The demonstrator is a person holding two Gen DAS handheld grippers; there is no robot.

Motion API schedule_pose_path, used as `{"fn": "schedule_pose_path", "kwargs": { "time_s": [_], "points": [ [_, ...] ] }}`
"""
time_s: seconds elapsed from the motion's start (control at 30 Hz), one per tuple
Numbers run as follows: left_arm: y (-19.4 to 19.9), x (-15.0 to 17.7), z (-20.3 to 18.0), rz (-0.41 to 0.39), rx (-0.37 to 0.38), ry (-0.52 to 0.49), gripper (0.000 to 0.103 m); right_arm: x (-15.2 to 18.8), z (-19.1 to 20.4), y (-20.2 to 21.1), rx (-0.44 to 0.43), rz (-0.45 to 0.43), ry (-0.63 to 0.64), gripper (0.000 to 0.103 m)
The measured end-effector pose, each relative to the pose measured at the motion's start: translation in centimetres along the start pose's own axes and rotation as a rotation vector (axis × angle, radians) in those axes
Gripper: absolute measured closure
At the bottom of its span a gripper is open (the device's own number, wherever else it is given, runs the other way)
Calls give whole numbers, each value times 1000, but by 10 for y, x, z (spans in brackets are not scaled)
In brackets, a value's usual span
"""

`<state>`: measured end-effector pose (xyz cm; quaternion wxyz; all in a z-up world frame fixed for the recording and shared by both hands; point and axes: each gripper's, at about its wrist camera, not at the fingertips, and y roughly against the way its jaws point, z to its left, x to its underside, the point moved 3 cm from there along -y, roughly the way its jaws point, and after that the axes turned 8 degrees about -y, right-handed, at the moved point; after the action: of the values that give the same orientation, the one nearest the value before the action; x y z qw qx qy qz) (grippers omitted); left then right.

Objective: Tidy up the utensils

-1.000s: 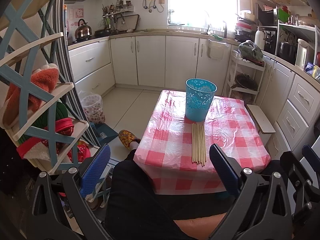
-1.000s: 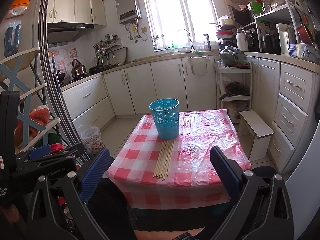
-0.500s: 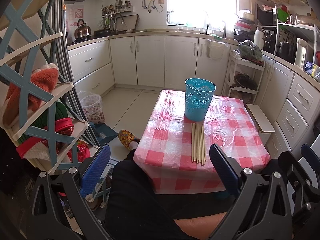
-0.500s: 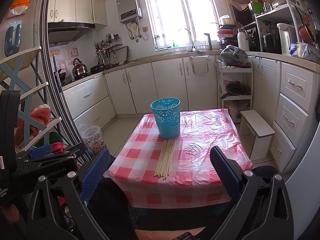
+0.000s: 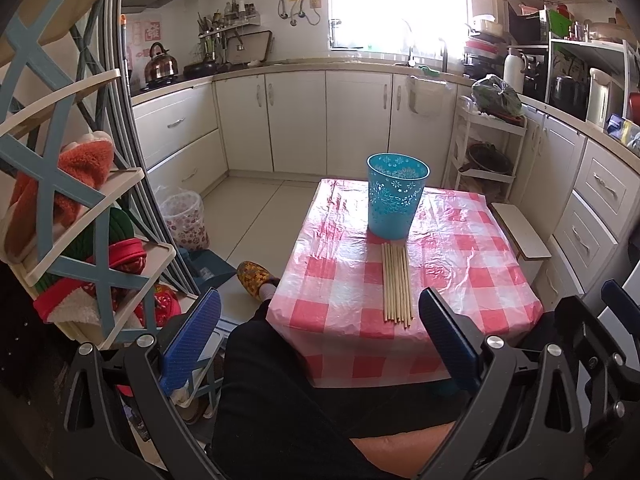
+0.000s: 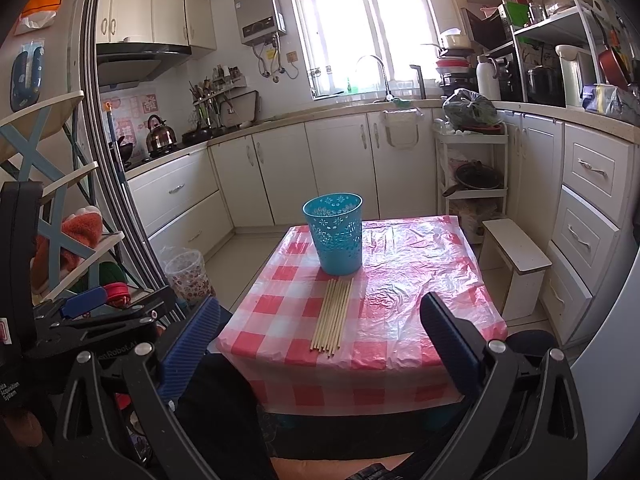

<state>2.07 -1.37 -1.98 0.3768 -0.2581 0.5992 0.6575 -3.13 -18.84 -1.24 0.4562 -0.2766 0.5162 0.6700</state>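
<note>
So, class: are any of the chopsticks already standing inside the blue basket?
No, the chopsticks all lie flat on the checked tablecloth in front of the blue basket.

Chopsticks (image 5: 395,282) lie on the table (image 5: 472,276), just before the basket (image 5: 397,201).

Daylight floods in from the window (image 6: 360,28) at twelve o'clock — blown out to white in both views. Glare glints off the plastic tablecloth (image 6: 404,280). Fisheye bending curves the edges, strongest at three and nine o'clock — corners fall black. Focus is sharp throughout.
</note>
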Motion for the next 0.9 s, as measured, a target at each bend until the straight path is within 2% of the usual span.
{"fn": "schedule_pose_path", "kwargs": {
  "time_s": [0.1,0.2,0.27,0.37,0.47,0.5,0.57,0.6,0.67,0.83,0.9],
  "points": [
    [-6,4,1,33,32,-3,8,0,-1,-3,-2,0,-7,7],
    [-25,14,3,110,158,43,8,8,2,-14,21,24,6,7],
    [-40,20,6,150,204,86,8,11,-1,-32,40,55,6,7],
    [-57,21,13,142,195,115,8,15,-17,-78,114,193,23,7],
    [-89,20,16,150,124,80,8,23,-43,-129,157,349,20,8],
    [-100,19,15,165,124,79,8,24,-52,-145,169,353,31,9],
    [-122,18,10,201,117,54,8,30,-62,-184,178,408,37,29],
    [-133,17,8,213,112,44,8,30,-66,-201,179,419,41,33],
    [-151,13,2,233,114,33,8,34,-73,-234,179,456,29,51],
    [-193,4,-7,271,114,39,8,36,-80,-298,165,515,-11,70],
    [-207,1,-9,282,113,42,8,33,-82,-314,177,513,-1,73]
  ]
}}
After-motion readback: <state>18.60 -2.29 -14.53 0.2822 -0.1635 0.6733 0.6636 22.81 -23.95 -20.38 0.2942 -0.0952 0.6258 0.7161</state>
